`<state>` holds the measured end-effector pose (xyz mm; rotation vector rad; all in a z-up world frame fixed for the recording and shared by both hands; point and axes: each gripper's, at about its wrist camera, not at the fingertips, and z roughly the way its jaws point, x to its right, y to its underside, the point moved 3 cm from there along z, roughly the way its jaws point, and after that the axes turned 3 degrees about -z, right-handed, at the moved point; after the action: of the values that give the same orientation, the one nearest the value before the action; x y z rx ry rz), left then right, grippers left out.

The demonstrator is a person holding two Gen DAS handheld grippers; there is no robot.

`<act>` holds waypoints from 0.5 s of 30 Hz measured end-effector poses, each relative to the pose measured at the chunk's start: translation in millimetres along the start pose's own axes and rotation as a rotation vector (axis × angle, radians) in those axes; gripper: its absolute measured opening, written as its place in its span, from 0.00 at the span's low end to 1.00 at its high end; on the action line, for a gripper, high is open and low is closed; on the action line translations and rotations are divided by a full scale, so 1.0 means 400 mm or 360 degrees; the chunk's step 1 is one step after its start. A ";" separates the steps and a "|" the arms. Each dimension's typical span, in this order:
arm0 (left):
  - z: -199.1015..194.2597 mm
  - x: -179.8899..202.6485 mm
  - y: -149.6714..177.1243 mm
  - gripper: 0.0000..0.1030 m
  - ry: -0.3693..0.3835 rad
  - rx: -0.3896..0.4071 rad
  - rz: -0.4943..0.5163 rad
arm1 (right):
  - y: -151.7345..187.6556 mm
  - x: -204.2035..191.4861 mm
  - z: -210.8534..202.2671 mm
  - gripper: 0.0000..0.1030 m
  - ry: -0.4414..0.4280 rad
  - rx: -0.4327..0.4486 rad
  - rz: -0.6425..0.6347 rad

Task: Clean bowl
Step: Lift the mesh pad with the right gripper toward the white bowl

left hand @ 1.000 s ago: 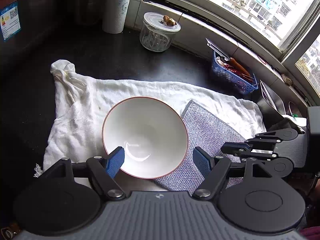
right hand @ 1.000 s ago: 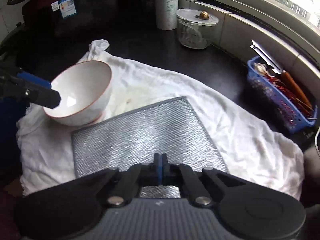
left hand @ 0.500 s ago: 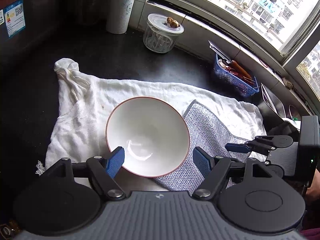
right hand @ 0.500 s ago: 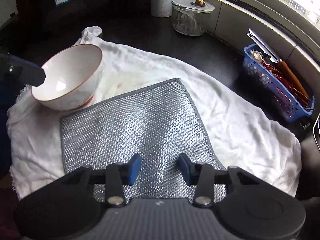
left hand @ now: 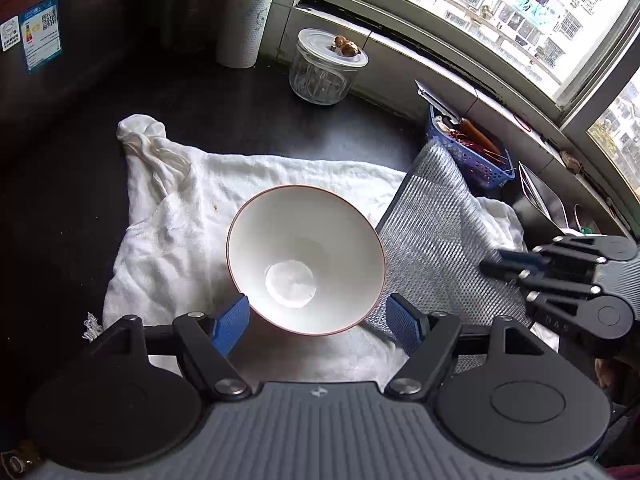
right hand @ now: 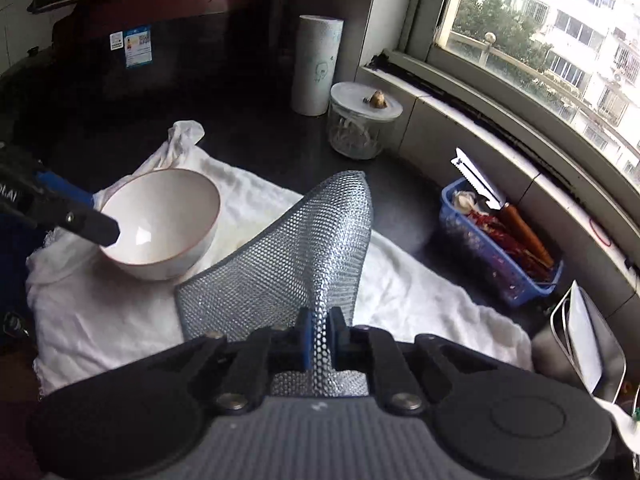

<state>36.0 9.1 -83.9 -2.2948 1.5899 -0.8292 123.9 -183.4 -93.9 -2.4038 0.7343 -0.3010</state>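
The left tool [left hand: 318, 324] sits low and near, its two blue-padded fingers [left hand: 231, 325] spread wide apart with nothing between them. The right tool [right hand: 319, 340] is off to the right, raised, fingers pressed together on a mesh cloth [right hand: 304, 248], which hangs lifted from its grip.

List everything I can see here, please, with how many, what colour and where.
bowl: one, white with reddish rim, on the towel.
scrubbing cloth: one, silver mesh, lifted beside the bowl.
towel: one, white, spread on the dark counter.
jar: one, clear glass, by the window ledge.
paper roll: one, white, back corner.
basket: one, blue, right side.
left gripper: open around the bowl.
right gripper: pinching the scrubbing cloth.
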 end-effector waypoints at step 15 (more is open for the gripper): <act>-0.016 -0.024 0.000 0.73 0.0016 0.0022 -0.0021 | 0.029 -0.013 0.136 0.61 0.0009 -0.0238 -0.0113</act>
<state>30.1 18.7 -81.8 -2.2979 1.5697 -0.8538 134.7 -162.1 -144.3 -2.5756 0.6972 -0.2908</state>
